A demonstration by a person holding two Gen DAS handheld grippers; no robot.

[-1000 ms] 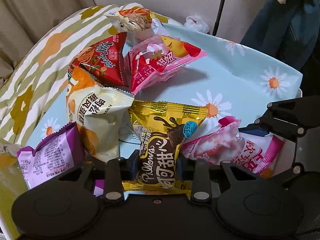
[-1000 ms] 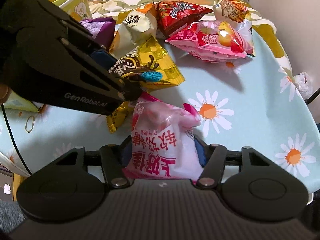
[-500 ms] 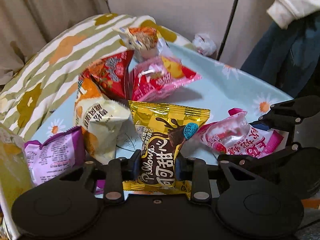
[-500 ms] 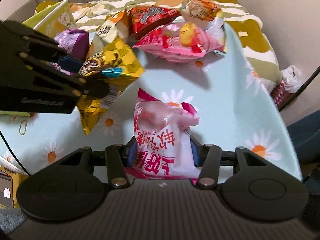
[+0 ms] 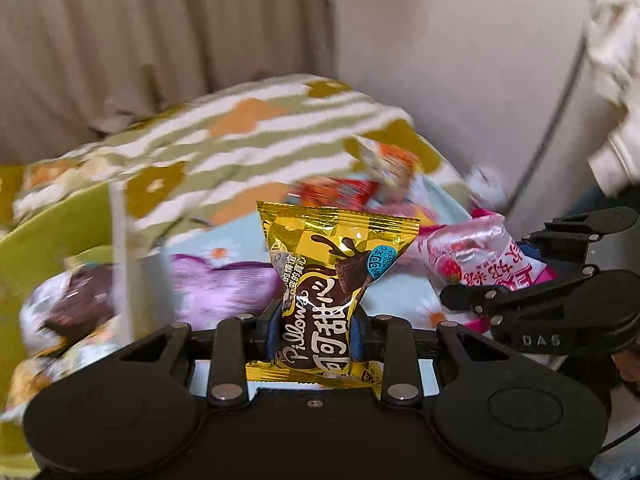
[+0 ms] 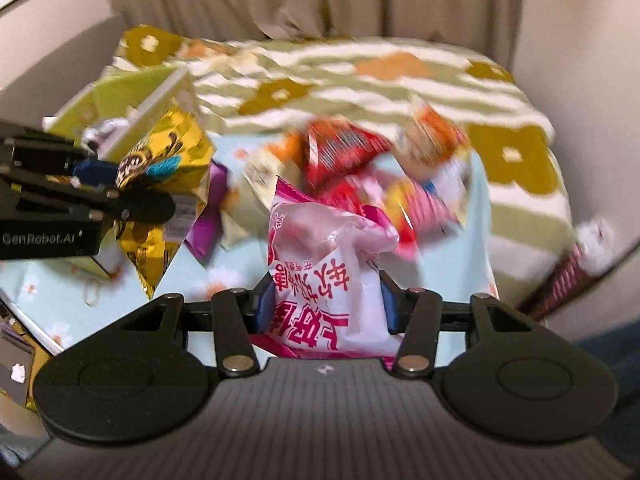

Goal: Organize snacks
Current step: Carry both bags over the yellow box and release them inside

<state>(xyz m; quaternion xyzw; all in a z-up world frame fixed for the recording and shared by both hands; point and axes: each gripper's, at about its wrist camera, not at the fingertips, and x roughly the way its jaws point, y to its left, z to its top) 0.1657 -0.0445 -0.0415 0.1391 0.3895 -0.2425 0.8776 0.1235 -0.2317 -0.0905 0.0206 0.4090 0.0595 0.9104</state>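
Note:
My left gripper [image 5: 316,330] is shut on a gold chocolate snack packet [image 5: 336,276] and holds it up above the table. My right gripper [image 6: 326,306] is shut on a pink-and-white snack packet [image 6: 328,264], also lifted. Each shows in the other view: the right gripper [image 5: 520,300] with its pink packet [image 5: 492,260] at the right of the left wrist view, the left gripper [image 6: 92,184] with the gold packet [image 6: 168,184] at the left of the right wrist view. A green box [image 5: 60,236] with snacks in it stands at the left.
Several other snack packets lie blurred on the daisy tablecloth [image 6: 240,256]: a red one [image 6: 340,152], a purple one [image 5: 224,288], an orange one [image 6: 436,136]. A striped flowered blanket [image 6: 360,76] lies behind. Curtain and wall are at the back.
Both grippers have risen and tilted up with their packets. The left view has swung left, bringing the green box into sight. The view is now motion-blurred.

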